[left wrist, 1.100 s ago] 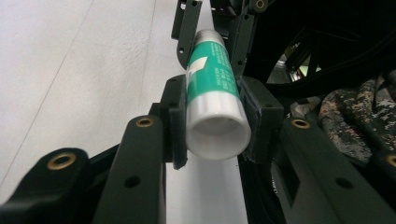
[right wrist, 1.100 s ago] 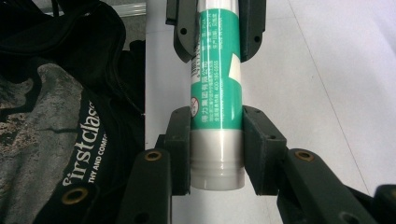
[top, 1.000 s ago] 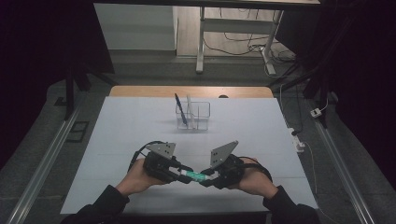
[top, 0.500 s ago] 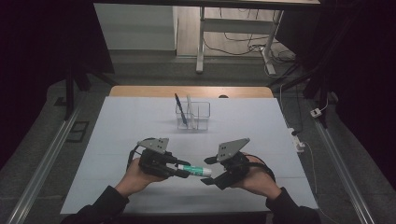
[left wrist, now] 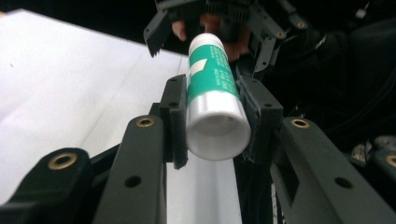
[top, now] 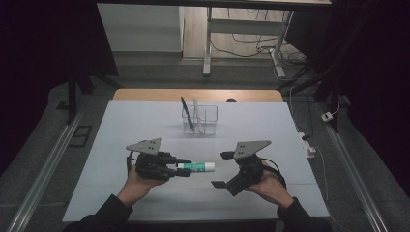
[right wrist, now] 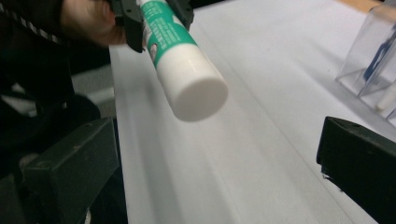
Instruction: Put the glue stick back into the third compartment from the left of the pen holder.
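Observation:
A white stick with a green label [top: 196, 166] is held level just above the white table [top: 145, 125]. My left gripper [top: 183, 167] is shut on its left end. In the left gripper view both pads press the stick's [left wrist: 215, 93] sides, its flat end facing the camera. My right gripper [top: 221, 170] stands to the right of the stick's white tip with a small gap between them. Its jaws have just been opening and stand wide, with nothing between them. In the right gripper view the stick [right wrist: 187, 65] points at the camera from above the right gripper [right wrist: 215, 163].
A clear plastic organiser [top: 199, 120] stands at the back middle of the table, with a dark pen [top: 186, 112] and a white one [top: 197, 108] upright in it. A wooden strip [top: 193, 94] runs along the far edge. A cable and plug [top: 309, 147] hang off the right edge.
Both grippers were on the stick a second ago. The right one has let go, spread its jaws and drawn back to the right. The left has shifted slightly left with the stick.

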### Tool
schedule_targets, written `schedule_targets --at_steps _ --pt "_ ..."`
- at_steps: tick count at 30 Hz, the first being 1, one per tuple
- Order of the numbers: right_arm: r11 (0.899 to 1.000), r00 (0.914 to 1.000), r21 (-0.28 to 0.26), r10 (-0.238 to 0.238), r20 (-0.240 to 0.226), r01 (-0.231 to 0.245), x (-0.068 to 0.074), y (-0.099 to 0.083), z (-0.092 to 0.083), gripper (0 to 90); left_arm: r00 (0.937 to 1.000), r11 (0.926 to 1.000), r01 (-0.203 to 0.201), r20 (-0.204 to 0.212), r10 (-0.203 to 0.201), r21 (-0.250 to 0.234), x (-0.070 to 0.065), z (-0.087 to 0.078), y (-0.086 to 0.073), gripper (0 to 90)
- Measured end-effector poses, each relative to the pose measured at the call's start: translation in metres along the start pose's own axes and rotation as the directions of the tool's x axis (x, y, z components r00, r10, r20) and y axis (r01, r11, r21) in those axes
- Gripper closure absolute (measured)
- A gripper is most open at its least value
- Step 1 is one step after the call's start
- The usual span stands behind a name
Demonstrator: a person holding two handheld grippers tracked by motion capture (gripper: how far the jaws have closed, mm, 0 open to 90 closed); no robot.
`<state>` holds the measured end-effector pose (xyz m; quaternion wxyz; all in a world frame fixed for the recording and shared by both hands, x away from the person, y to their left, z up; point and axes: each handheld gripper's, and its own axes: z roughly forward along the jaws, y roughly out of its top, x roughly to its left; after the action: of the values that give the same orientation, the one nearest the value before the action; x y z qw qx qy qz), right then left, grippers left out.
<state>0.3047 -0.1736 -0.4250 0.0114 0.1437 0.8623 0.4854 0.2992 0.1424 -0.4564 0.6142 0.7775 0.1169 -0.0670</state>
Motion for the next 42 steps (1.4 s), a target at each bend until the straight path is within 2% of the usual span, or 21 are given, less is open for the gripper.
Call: schedule_targets --at_steps 4,8,11,14,16,19,23,29,32,37,39,42 --pt "0.998 0.9999 -0.056 0.009 -0.012 -0.01 0.0 0.0 -0.003 0.0 0.9999 0.9996 -0.013 0.002 0.013 -0.025 -0.003 -0.002 0.0 65.0" --pt "0.998 0.9999 -0.068 0.014 -0.006 -0.014 0.003 0.0 -0.002 0.0 0.9997 0.9993 -0.024 0.01 0.024 -0.029 -0.004 0.0 0.0 64.9" --pt "0.998 0.9991 -0.068 0.009 -0.04 -0.012 0.005 0.0 0.0 1.1 0.9992 0.9992 -0.036 0.015 0.036 -0.017 -0.006 0.002 0.0 64.9" --pt "0.997 0.9983 -0.078 -0.003 -0.059 -0.001 0.007 0.001 0.001 10.6 0.9989 0.9991 -0.04 0.023 0.04 -0.012 -0.006 0.004 0.0 64.9" --pt "0.996 0.997 -0.091 -0.009 -0.077 0.002 0.008 0.002 0.0 22.5 0.9988 0.9991 -0.042 0.025 0.042 -0.01 -0.007 0.006 0.0 64.9" --pt "0.994 0.9942 -0.109 -0.009 -0.107 -0.003 0.008 0.002 -0.002 34.5 0.9985 0.9989 -0.046 0.029 0.047 -0.007 -0.007 0.007 0.0 64.9" --pt "0.994 0.9921 -0.112 -0.003 -0.126 -0.011 0.006 0.002 -0.003 46.4 0.998 0.9986 -0.053 0.034 0.053 -0.003 -0.008 0.008 0.0 64.9" --pt "0.993 0.9863 -0.117 0.005 -0.165 -0.025 0.005 0.003 -0.003 59.2 0.9976 0.9982 -0.059 0.035 0.059 0.003 -0.008 0.01 0.0 64.9" --pt "0.993 0.9838 -0.113 0.001 -0.18 -0.022 0.006 0.003 -0.003 61.7 0.9972 0.9986 -0.053 0.053 0.053 -0.003 -0.007 0.01 -0.001 64.8" --pt "0.994 0.9743 -0.107 0.002 -0.225 -0.027 0.004 0.005 -0.005 64.2 0.9952 0.9984 -0.047 0.085 0.05 -0.031 -0.005 0.011 -0.003 64.4" --pt "0.994 0.9759 -0.112 -0.014 -0.218 -0.011 0.006 0.006 -0.006 64.8 0.9962 0.9979 -0.05 0.07 0.053 -0.04 -0.006 0.011 -0.003 63.2" --pt "0.995 0.9799 -0.104 -0.024 -0.198 0.003 0.008 0.008 -0.006 65.3 0.998 0.998 -0.059 0.02 0.059 -0.025 -0.008 0.011 -0.002 58.1"
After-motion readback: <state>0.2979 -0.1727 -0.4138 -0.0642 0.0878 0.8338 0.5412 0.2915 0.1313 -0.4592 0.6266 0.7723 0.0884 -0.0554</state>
